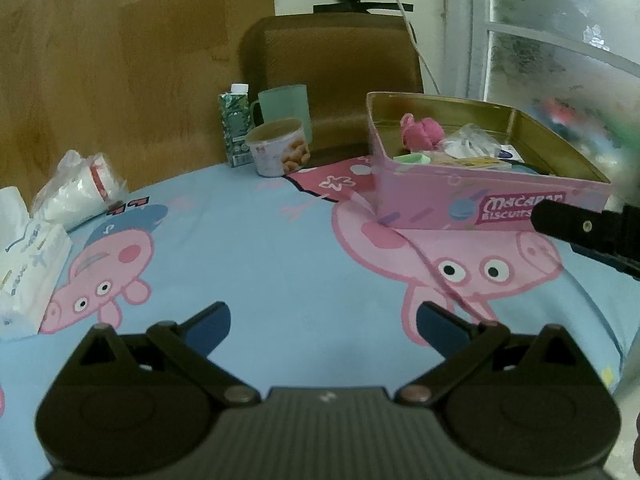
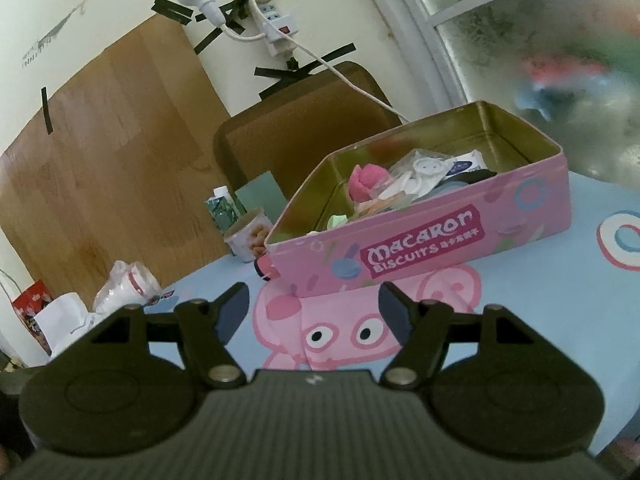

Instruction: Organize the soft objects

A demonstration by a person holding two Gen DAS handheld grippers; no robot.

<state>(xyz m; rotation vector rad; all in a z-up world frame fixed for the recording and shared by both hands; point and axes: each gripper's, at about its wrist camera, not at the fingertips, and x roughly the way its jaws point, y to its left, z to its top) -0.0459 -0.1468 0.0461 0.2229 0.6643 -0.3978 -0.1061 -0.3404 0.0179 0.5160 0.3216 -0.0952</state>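
Observation:
A pink "Macaron Biscuits" tin (image 1: pixel 472 200) stands open on the Peppa Pig cloth; it also shows in the right wrist view (image 2: pixel 420 248). Inside lie a pink plush toy (image 1: pixel 422 131) (image 2: pixel 366 182), a clear plastic packet (image 1: pixel 472 140) (image 2: pixel 420 172) and several small soft items. My left gripper (image 1: pixel 324 320) is open and empty above the cloth, in front and left of the tin. My right gripper (image 2: pixel 314 304) is open and empty just before the tin's front wall; one of its fingers (image 1: pixel 568 224) shows at the right edge of the left view.
A green carton (image 1: pixel 234 128), a green mug (image 1: pixel 286 106) and a snack cup (image 1: pixel 278 148) stand at the table's back. A bagged white roll (image 1: pixel 80 188) and a tissue pack (image 1: pixel 28 264) lie at the left. A brown chair (image 1: pixel 332 76) stands behind the table.

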